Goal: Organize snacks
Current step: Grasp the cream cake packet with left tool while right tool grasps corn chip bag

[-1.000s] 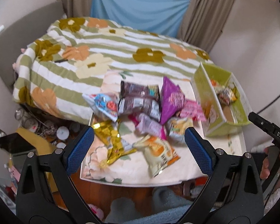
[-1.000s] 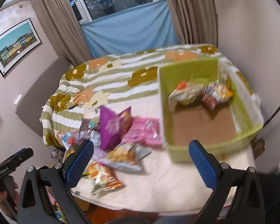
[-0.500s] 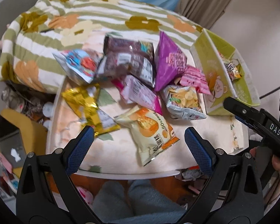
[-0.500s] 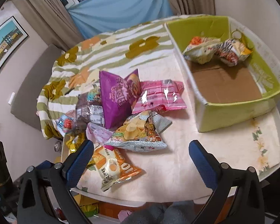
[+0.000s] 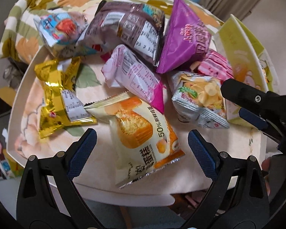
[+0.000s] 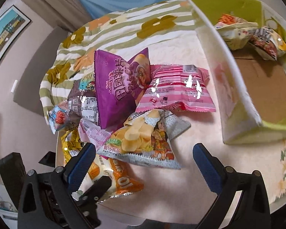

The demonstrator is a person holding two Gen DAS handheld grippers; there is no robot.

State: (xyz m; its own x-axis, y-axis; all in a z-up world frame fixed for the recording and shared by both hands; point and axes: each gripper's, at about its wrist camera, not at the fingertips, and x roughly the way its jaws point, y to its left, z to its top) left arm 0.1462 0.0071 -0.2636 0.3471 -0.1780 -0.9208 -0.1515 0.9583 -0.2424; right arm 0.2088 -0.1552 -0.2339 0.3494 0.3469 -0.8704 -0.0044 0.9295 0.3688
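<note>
Several snack packs lie in a pile on the white table (image 5: 181, 187). My left gripper (image 5: 142, 148) is open, its fingers either side of a cream-and-orange cake pack (image 5: 141, 137). A silver chips pack (image 5: 198, 99) lies to its right, with pink (image 5: 135, 76), purple (image 5: 183, 38), brown (image 5: 129, 26) and gold (image 5: 55, 95) packs behind. My right gripper (image 6: 145, 164) is open just above the chips pack (image 6: 143, 141). A green box (image 6: 267, 87) at the right holds two packs (image 6: 236, 30).
A pink striped pack (image 6: 177, 91) lies by the box wall. A flowered striped bedcover (image 6: 108, 30) lies behind the table. The right gripper (image 5: 257, 105) shows at the right edge of the left wrist view. Clutter (image 5: 2, 152) sits on the floor at the left.
Both grippers have come down and forward toward the pile. The left one now straddles the cake pack and the right one is over the chips pack. Both stay open.
</note>
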